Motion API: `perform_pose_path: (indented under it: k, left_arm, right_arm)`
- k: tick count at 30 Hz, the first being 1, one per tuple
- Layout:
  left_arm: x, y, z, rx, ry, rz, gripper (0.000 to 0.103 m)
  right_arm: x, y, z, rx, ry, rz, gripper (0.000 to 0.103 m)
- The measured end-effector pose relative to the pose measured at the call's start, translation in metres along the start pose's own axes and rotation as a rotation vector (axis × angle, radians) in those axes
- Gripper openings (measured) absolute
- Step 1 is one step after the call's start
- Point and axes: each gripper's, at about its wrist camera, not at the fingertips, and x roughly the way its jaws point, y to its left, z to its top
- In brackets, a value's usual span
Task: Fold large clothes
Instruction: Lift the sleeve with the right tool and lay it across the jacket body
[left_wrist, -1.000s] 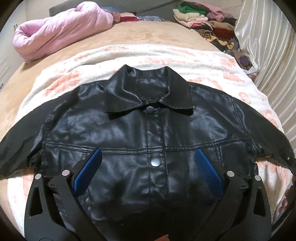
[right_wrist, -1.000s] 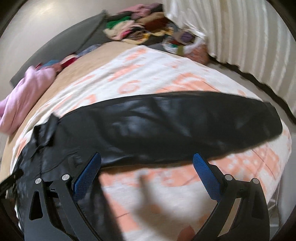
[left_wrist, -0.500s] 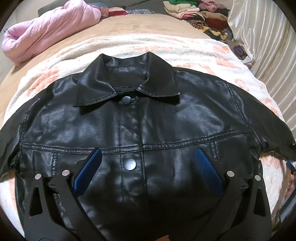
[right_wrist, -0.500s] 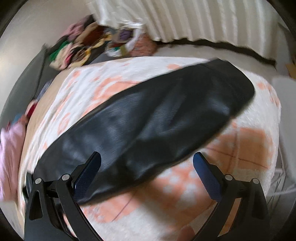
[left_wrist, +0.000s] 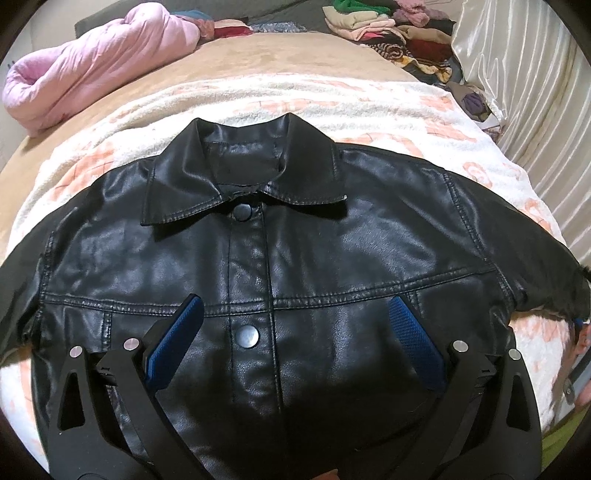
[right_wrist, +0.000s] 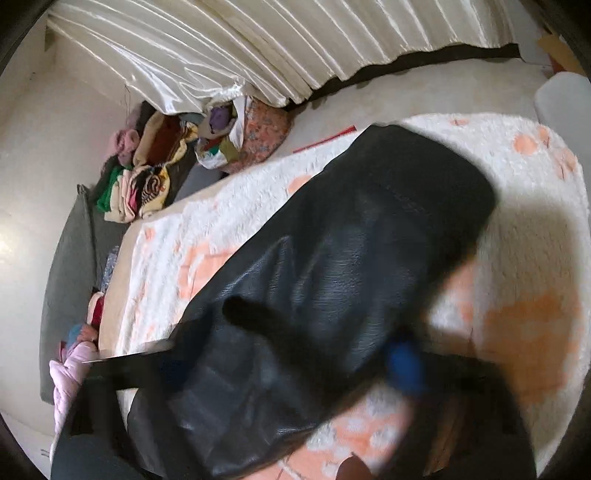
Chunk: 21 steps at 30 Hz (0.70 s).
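A black leather jacket (left_wrist: 295, 266) lies flat and face up on the blanket, buttoned, with its collar toward the far side. My left gripper (left_wrist: 293, 332) hovers open over its lower front, one blue pad on each side of the button row, nothing between them. The right wrist view is blurred: the jacket's sleeve (right_wrist: 369, 240) runs diagonally across the blanket, its cuff at the upper right. The right gripper (right_wrist: 321, 339) straddles this sleeve near its lower part and its jaws are closing. I cannot see the pads pressing on it.
A white and orange blanket (left_wrist: 369, 99) covers the tan bed. A pink quilt (left_wrist: 92, 70) lies at the far left, and folded clothes (left_wrist: 388, 26) are stacked at the far right. A pale curtain (right_wrist: 221, 44) hangs beside the bed, with bare floor (right_wrist: 424, 92) below it.
The right view rolled and slid along the sleeve, which now fills it, and the wide jaws have narrowed around it. The left view drew slightly closer over the jacket, then held still.
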Motion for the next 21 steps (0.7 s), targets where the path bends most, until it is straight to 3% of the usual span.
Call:
perform_pose_path:
  k: [1, 4, 15, 21]
  left_arm:
    - [-0.002, 0.000, 0.000, 0.000, -0.002, -0.003, 0.094]
    - [-0.007, -0.001, 0.002, 0.002, -0.006, -0.005, 0.094]
    - [-0.032, 0.012, 0.010, -0.010, -0.034, -0.010, 0.094]
    - [-0.053, 0.030, 0.012, -0.045, -0.059, -0.019, 0.094]
  right_arm:
    - [0.000, -0.003, 0.003, 0.002, 0.003, 0.020, 0.029]
    - [-0.004, -0.008, 0.013, 0.011, -0.008, 0.112, 0.014]
    - [-0.067, 0.064, 0.018, -0.239, -0.120, 0.337, 0.009]
    - [-0.091, 0.119, 0.007, -0.369, -0.116, 0.426, 0.008]
